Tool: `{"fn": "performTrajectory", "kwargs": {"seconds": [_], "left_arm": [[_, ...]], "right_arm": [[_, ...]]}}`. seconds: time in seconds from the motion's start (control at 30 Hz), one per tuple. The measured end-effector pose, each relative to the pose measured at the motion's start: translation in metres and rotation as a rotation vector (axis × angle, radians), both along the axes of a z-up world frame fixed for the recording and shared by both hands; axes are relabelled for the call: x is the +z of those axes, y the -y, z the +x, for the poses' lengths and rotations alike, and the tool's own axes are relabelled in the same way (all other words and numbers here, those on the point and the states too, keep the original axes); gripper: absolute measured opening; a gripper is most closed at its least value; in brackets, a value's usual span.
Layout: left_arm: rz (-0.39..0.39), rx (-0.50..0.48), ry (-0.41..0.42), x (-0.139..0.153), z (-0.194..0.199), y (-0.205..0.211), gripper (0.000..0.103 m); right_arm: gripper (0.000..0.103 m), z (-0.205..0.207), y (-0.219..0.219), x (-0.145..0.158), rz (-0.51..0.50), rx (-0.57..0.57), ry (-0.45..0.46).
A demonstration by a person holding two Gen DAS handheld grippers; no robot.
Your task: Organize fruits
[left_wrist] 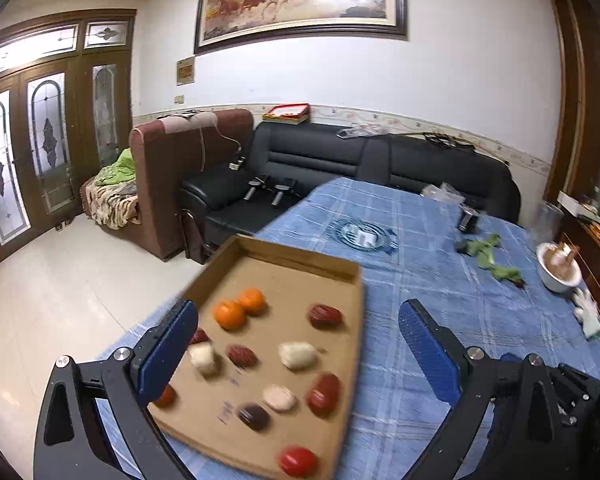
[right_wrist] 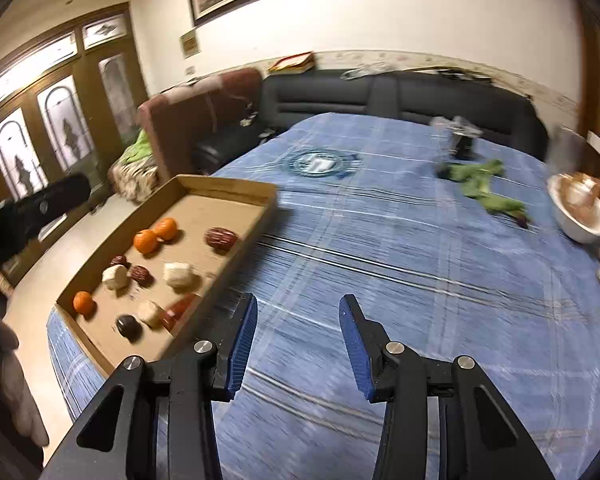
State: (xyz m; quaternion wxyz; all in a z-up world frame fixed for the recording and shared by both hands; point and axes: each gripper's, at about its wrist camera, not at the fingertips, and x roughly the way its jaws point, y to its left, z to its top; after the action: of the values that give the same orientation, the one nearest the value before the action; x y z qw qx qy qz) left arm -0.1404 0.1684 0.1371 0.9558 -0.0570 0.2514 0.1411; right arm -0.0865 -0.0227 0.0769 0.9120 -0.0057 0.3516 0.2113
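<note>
A shallow cardboard tray (left_wrist: 332, 266) is lying at the near left corner of a table covered in a blue checked cloth (left_wrist: 432, 280), and the fruit is sitting scattered inside it. The left gripper (left_wrist: 298, 346) is hovering over the tray with its blue pads spread wide and nothing between them. From this view two oranges (left_wrist: 240, 307) are touching each other toward the tray's far left, dark red fruits (left_wrist: 325, 316) and pale white pieces (left_wrist: 298, 355) are lying apart across the middle, and a bright red fruit (left_wrist: 298, 461) is sitting by the tray's near edge. A third orange is partly hidden behind the left pad.

The right gripper (right_wrist: 298, 344) is hanging over bare cloth just to the right of the tray, its pads parted and holding nothing. Its camera is showing the tray (right_wrist: 228, 191) from the side, so the third orange (right_wrist: 84, 303) at the near left corner is showing in full there, while the tray's right wall is hiding the bright red fruit. This view is also catching the dark body of the left gripper (right_wrist: 40, 208) at its left edge.

Far to the right of the tray, green leaves (right_wrist: 480, 184) are lying on the cloth, and a white bowl (right_wrist: 580, 216) is sitting beyond them at the table's right edge. A black sofa (left_wrist: 320, 156) is standing behind the table.
</note>
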Motion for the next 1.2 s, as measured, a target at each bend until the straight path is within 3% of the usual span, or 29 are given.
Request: {"fn": "performTrajectory", "kwargs": {"seconds": [0.2,0.4,1.2], "left_arm": [[0.041,-0.058,-0.05,-0.012,-0.007,0.055,0.101],[0.072,-0.081,-0.075,-0.017,-0.01,0.08,0.101],[-0.023,-0.061,-0.122,-0.034,-0.013,0.049,0.101]], "right_arm": [[0.048,-0.018,0.046,-0.002,0.04,-0.087,-0.003],[0.048,-0.03,0.062,-0.004,0.05,-0.101,0.003],[0.049,-0.035,0.026,-0.015,-0.005,-0.075,-0.015]]}}
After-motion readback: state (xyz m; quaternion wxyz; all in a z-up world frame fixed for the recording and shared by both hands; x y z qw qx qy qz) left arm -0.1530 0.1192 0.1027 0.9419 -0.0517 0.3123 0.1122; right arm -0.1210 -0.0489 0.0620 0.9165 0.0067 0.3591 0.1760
